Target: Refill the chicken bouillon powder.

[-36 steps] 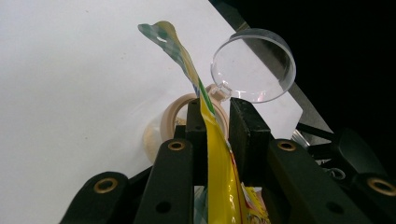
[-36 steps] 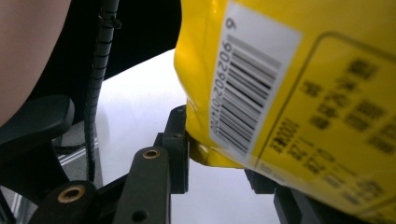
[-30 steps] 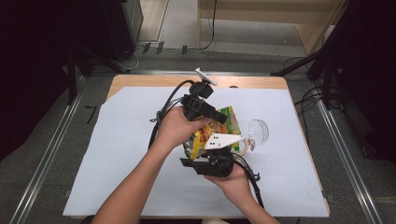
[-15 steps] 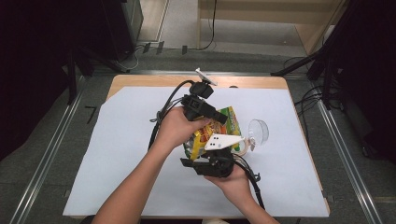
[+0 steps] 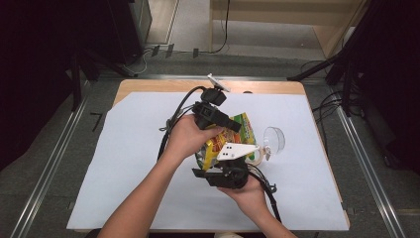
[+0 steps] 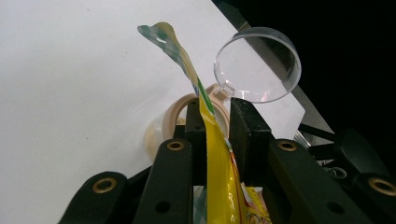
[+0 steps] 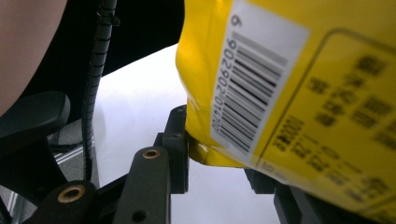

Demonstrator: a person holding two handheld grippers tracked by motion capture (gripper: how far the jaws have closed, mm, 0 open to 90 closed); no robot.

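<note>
**A:** What could go wrong for me from here?

**B:** Take the yellow snack bag (image 5: 233,136) as your landmark and work from its left side. Your left gripper (image 6: 218,119) pinches the bag's sealed top edge from the left, with the thin film running up between its jaws. I judge the film to be slippery: if you pull hard, that edge may slide out, or the seal may give way all at once and scatter the contents over the white sheet (image 5: 124,163) on the bench.

**A:** And just beyond the bag?

**B:** Just past the bag's top stands a beige cup (image 6: 161,128), with a clear lid (image 6: 257,65) to its right on the sheet. If the bag jerks free, it could knock either of them.

**A:** What about my right hand?

**B:** Your right gripper (image 7: 217,154) holds the bag's lower corner from below, by the barcode (image 7: 247,79). Its jaws are set narrow around the fold. In the high view the bag hangs lifted between your two grippers, above the sheet, at the middle of the bench. If the two pull unevenly, I'd expect the bag to twist and the weaker hold, probably the corner, to let go first.
</note>
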